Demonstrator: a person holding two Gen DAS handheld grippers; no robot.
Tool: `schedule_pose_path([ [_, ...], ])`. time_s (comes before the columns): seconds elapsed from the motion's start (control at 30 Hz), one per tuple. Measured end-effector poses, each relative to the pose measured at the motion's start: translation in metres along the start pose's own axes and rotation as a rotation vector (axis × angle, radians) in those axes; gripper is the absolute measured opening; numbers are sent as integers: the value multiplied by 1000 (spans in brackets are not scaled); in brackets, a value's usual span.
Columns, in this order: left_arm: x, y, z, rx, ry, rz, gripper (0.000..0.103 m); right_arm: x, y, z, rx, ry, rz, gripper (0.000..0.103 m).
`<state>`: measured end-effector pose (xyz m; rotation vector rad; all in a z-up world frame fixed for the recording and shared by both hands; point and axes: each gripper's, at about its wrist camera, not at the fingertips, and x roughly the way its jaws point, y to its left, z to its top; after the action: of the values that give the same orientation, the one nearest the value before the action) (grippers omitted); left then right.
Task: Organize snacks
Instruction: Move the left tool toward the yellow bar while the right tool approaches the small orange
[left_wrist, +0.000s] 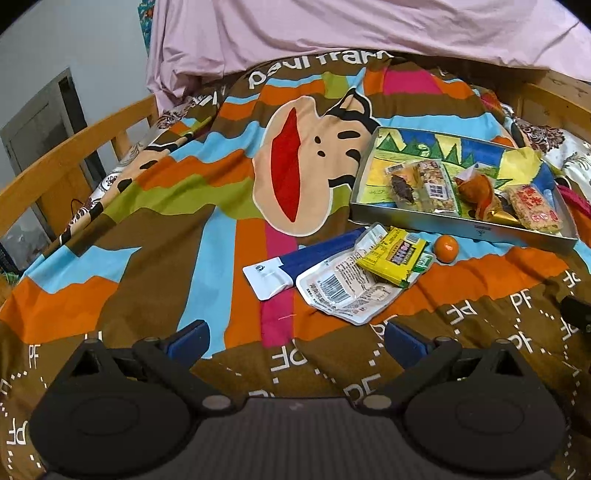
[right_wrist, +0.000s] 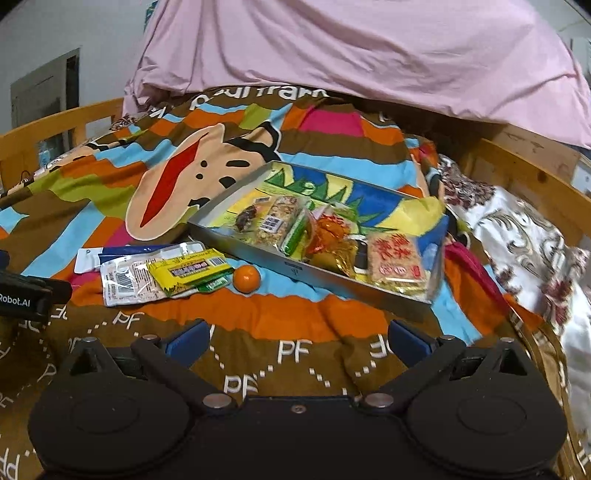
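Observation:
A shallow metal tray with a colourful liner lies on the bed and holds several wrapped snacks. In front of it on the blanket lie a yellow snack pack, a clear white packet, a blue-and-white packet and a small orange. My left gripper is open and empty, low over the blanket, short of the loose packets. My right gripper is open and empty, short of the orange and the tray.
A striped cartoon blanket covers the bed. A pink sheet is heaped at the back. Wooden bed rails run along both sides. The left gripper's body shows at the left edge of the right wrist view.

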<state>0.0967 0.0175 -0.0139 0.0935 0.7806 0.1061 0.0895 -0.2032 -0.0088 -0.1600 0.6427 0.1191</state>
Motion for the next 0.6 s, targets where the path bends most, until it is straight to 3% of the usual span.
schedule_pose_path([
  [0.33, 23, 4, 21, 46, 6, -27, 103, 34, 4, 6, -20, 0, 41, 102],
  [0.47, 35, 13, 31, 65, -6, -142, 103, 45, 6, 2, -31, 13, 69, 102],
  [0.6, 52, 15, 38, 47, 32, -264, 103, 58, 7, 2, -38, 14, 78, 102],
])
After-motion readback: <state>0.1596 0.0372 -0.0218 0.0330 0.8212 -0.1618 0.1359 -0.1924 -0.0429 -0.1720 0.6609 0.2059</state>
